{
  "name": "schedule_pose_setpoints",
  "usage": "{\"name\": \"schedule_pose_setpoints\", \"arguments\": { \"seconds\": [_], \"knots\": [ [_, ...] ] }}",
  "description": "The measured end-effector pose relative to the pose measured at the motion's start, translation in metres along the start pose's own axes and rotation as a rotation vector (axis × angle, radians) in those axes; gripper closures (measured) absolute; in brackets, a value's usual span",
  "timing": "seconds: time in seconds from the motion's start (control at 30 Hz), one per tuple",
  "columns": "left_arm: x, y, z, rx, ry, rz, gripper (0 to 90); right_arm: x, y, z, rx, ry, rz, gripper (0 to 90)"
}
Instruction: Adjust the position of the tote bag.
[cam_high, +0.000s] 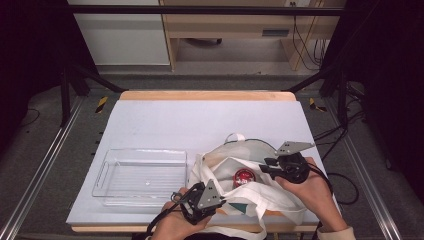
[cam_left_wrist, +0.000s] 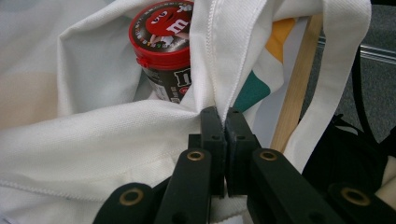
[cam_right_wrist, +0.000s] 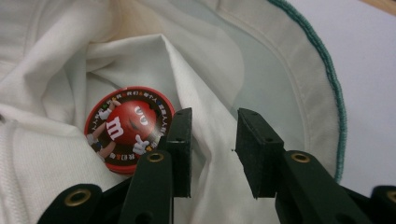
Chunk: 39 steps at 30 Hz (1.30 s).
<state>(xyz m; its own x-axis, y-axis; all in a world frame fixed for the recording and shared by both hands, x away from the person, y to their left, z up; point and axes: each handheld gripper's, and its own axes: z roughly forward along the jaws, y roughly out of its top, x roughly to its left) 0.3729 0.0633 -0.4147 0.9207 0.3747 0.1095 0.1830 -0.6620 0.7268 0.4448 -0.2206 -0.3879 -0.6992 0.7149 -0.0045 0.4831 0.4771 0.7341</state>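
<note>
A white tote bag (cam_high: 222, 167) lies open at the table's front right. Inside it stands a dark candy canister (cam_high: 243, 177) with a red lid. My left gripper (cam_high: 219, 202) is at the bag's near edge, and in the left gripper view it (cam_left_wrist: 223, 122) is shut on the bag's hem (cam_left_wrist: 210, 56), with the canister (cam_left_wrist: 163, 42) just beyond. My right gripper (cam_high: 263, 168) hovers over the bag's mouth. In the right gripper view it (cam_right_wrist: 212, 149) stands open over a fold of the bag's lining (cam_right_wrist: 205, 93), its pads clear of the cloth. The canister's lid (cam_right_wrist: 123, 128) sits just left of the left jaw.
A clear plastic tray (cam_high: 107, 172) lies empty at the table's front left, beside the bag. The white table top (cam_high: 200, 120) stretches behind both. The table's wooden front edge (cam_left_wrist: 296, 88) runs close under the bag, with its strap (cam_left_wrist: 336, 70) hanging over it.
</note>
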Motion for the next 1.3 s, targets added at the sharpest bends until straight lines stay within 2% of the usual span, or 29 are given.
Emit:
{"name": "schedule_pose_setpoints", "arguments": {
  "seconds": [0.13, 0.4, 0.47, 0.63, 0.77, 0.97, 1.17, 1.3],
  "knots": [
    [0.0, 0.0, 0.0, -0.002, -0.001, 0.001, 88.1, -0.002, -0.009, 0.007, 0.007, 0.011, 0.01, 65.7],
    [-0.001, 0.0, -0.001, -0.006, -0.001, 0.001, 88.1, -0.006, -0.016, 0.019, 0.061, 0.01, 0.029, 65.7],
    [-0.001, 0.001, -0.002, -0.003, -0.001, 0.006, 88.1, -0.006, -0.018, 0.022, 0.079, 0.012, 0.019, 70.5],
    [-0.001, 0.0, -0.003, -0.003, -0.005, 0.008, 88.1, -0.007, -0.019, 0.024, 0.095, 0.01, 0.029, 86.7],
    [-0.001, -0.001, -0.002, 0.001, -0.009, 0.004, 88.1, -0.011, -0.019, 0.02, 0.073, -0.001, 0.045, 89.1],
    [-0.001, -0.002, -0.001, 0.011, -0.018, 0.004, 88.2, -0.019, -0.02, 0.013, 0.026, -0.012, 0.096, 89.5],
    [-0.001, -0.007, 0.0, 0.031, -0.023, 0.001, 88.3, -0.033, -0.032, 0.021, 0.002, -0.01, 0.181, 89.6],
    [0.0, -0.01, 0.001, 0.033, -0.029, -0.004, 88.3, -0.037, -0.038, 0.027, -0.006, -0.001, 0.205, 89.5]
  ]
}}
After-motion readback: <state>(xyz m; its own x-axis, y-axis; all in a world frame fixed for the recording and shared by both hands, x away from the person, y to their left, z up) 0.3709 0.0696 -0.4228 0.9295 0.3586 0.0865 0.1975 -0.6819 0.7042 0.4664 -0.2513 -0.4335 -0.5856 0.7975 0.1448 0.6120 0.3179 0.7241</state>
